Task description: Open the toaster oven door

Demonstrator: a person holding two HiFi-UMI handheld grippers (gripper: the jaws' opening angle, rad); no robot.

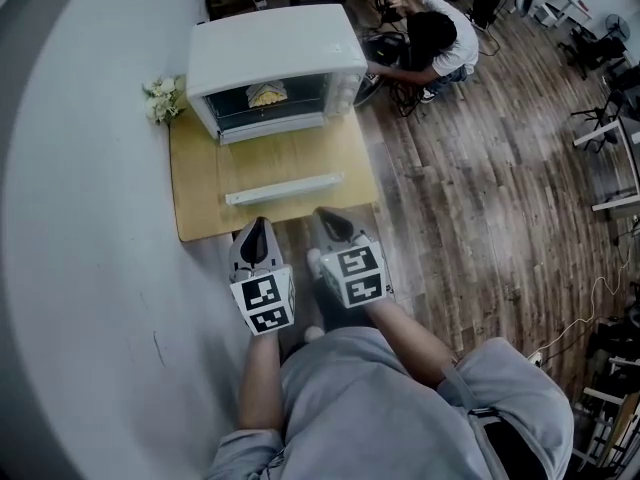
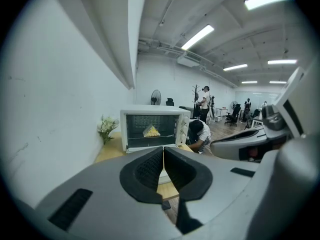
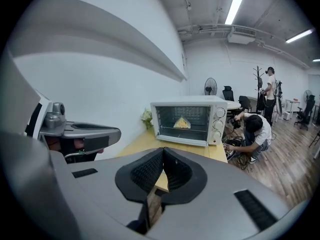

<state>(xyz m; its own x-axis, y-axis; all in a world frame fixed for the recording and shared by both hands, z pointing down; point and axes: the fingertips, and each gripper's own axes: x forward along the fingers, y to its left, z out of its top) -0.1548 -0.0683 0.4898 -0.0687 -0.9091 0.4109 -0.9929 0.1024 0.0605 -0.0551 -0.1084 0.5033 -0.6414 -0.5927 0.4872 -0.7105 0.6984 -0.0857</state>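
Flowers: one bunch (image 1: 160, 98) at the table's far left corner, just beside the oven.
Table: one wooden top (image 1: 205, 183); it carries the oven at its far end.
Oven: one, white (image 1: 275, 53), facing me, well apart from both tools.
Door: one glass front (image 1: 272, 100); it looks shut, with one piece of food (image 1: 266, 94) behind it.
Handling: I judge the door a stiff, hinged panel, light to swing; the glass is smooth and breakable, so I want the metal edge, not the pane.
Hold: I cannot pick out a handle; the door's top edge is my best guess. The oven may slide on the wood when pulled.
Left gripper: one (image 2: 163, 150), pads pressed together, nothing in them, hanging over the table's near edge.
Bar: one white strip (image 1: 285, 189) lying on the table between oven and tools; I cannot tell what it is.
Right gripper: one (image 3: 163, 151), also clenched and empty, just beside the left.
Knobs: three (image 3: 218, 124), stacked right of the door.
People: one crouching (image 1: 440, 38) on the floor right of the oven; at least one more stands far back.
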